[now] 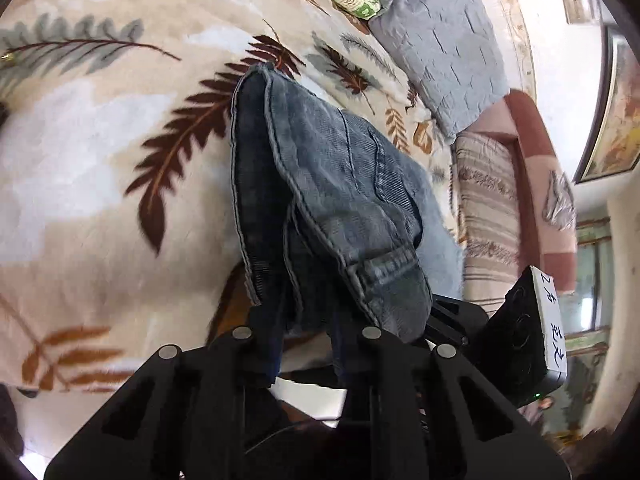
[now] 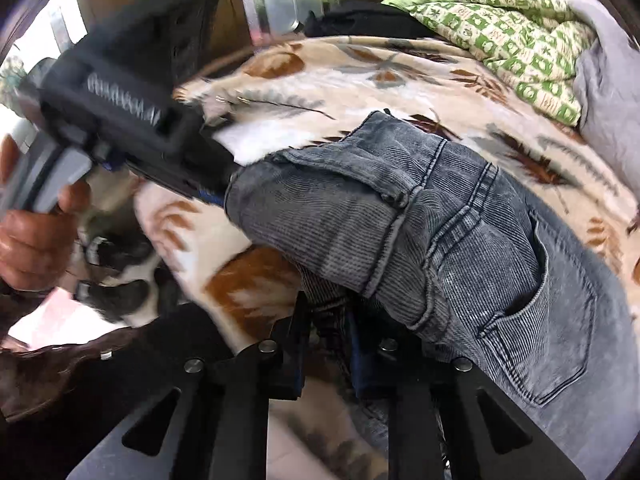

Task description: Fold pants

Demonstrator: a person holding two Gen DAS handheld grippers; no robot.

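Note:
A pair of grey-blue corduroy-textured jeans [image 1: 340,168] hangs bunched above the bed, waistband end nearest me. My left gripper [image 1: 306,336] is shut on a fold of the jeans, with dark fabric pinched between its black fingers. In the right wrist view the jeans [image 2: 460,240] show a back pocket and belt loops. My right gripper [image 2: 328,356] is shut on the cloth at their lower edge. The left gripper [image 2: 216,194] reaches in from the upper left, its tips buried in the waistband. The right gripper's camera housing [image 1: 528,336] sits close at the right.
A cream blanket with brown and grey leaves [image 1: 100,160] covers the bed under the jeans. A green checked quilt [image 2: 500,32] and a grey pillow [image 1: 440,48] lie at the far end. Striped cloth [image 1: 488,220] is to the right. A hand [image 2: 32,232] holds the left gripper's handle.

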